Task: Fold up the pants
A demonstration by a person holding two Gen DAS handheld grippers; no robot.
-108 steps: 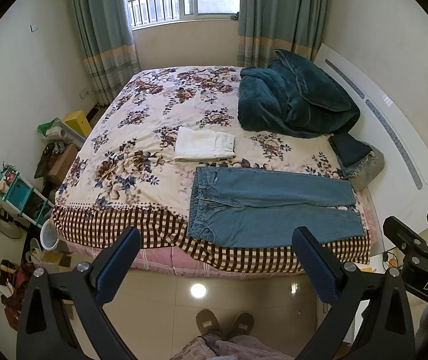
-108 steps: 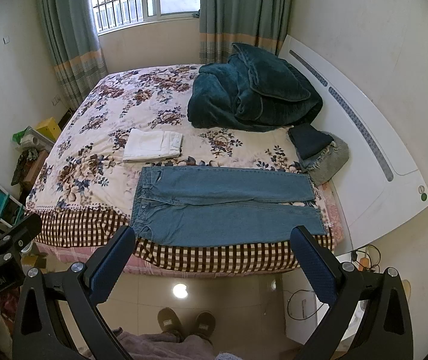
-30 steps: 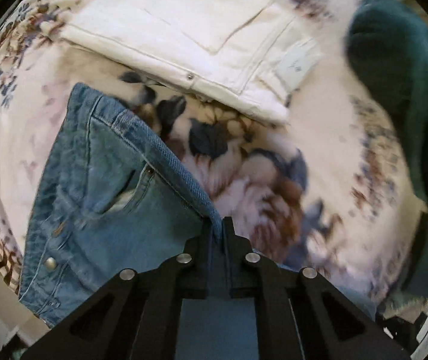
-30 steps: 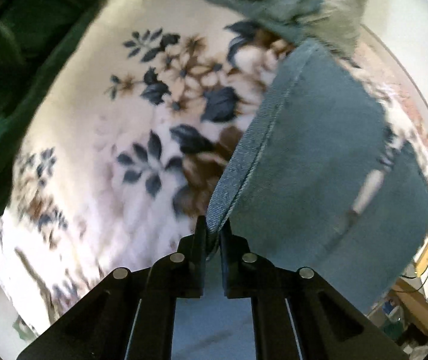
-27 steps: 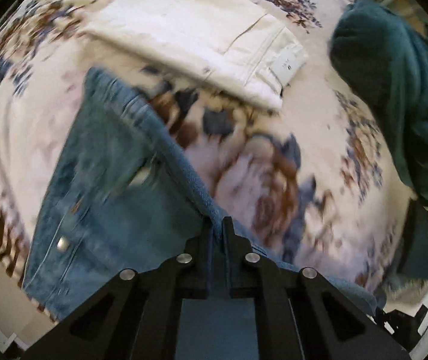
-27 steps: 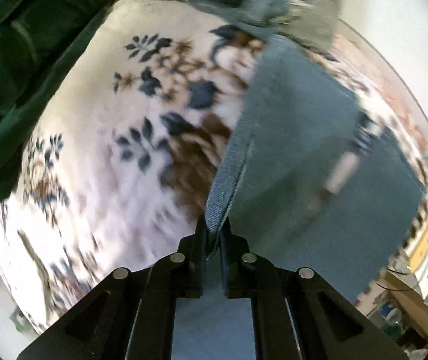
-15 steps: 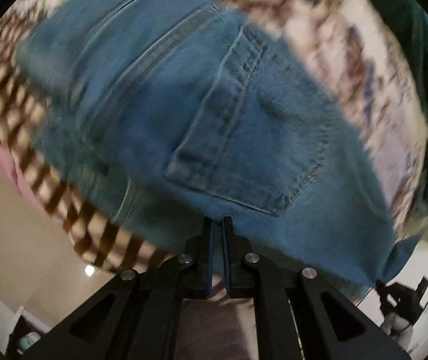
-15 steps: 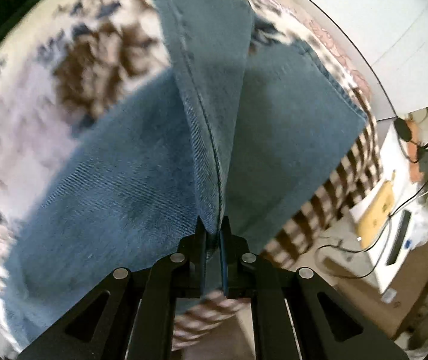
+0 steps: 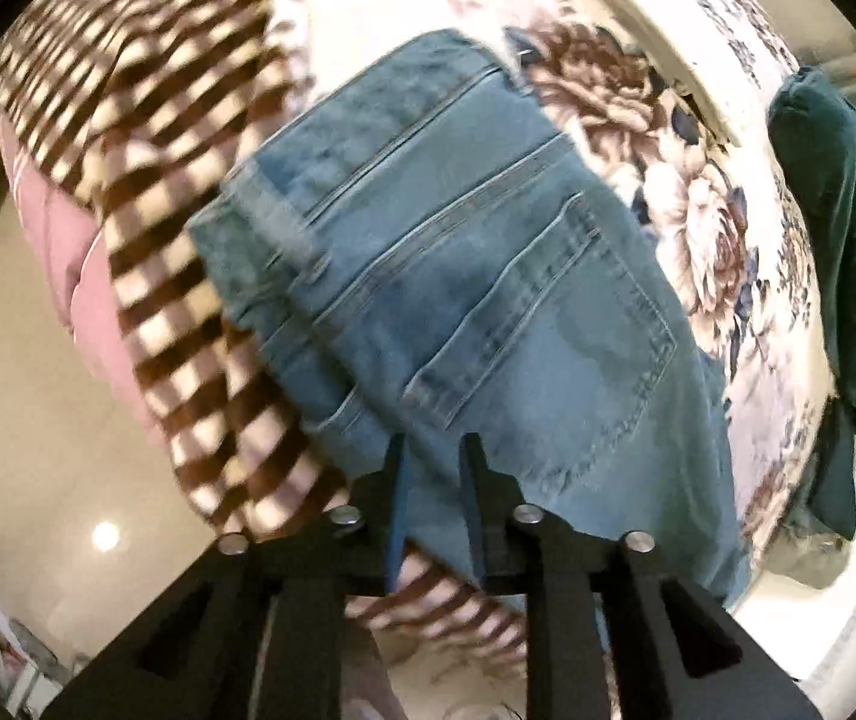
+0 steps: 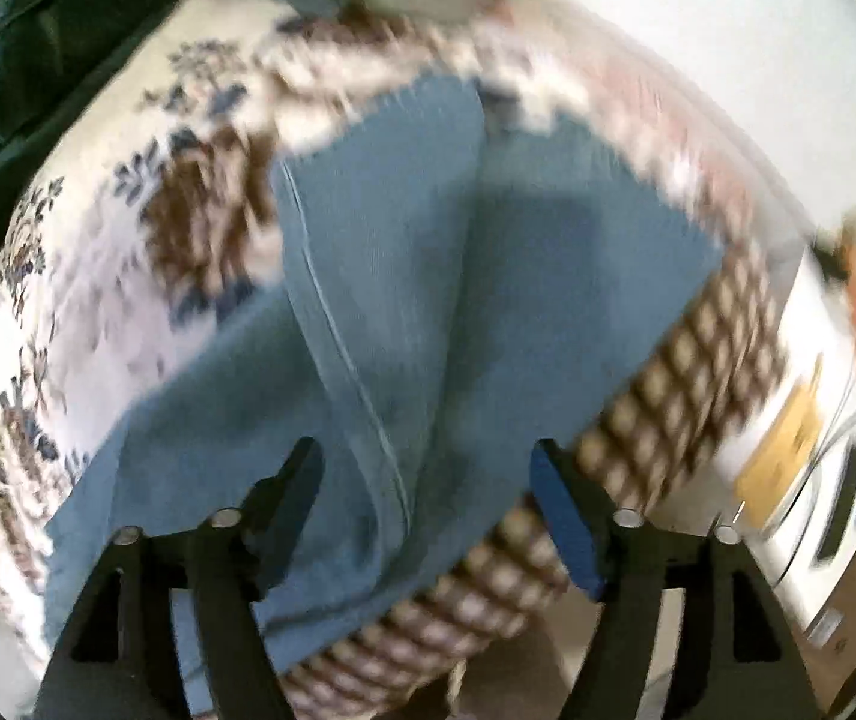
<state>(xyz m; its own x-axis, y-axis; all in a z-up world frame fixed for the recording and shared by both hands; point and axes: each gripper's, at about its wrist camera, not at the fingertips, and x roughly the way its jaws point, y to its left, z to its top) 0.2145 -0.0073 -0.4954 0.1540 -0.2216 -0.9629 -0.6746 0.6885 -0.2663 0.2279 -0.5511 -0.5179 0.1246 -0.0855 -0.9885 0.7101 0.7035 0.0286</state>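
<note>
Now we let go cleanly: the jeans (image 9: 488, 276) lie folded lengthwise on the bed (image 9: 698, 192) near its front edge. Left hand-held gripper (image 9: 433, 468) is narrowly parted around the denim edge; right hand-held gripper (image 10: 428, 480) is spread wide. We lift straight off so the layers stay aligned.

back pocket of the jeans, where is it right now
In the left wrist view the back pocket faces up mid-frame on the jeans, just ahead of the left gripper, near the bed's checkered edge.
</note>
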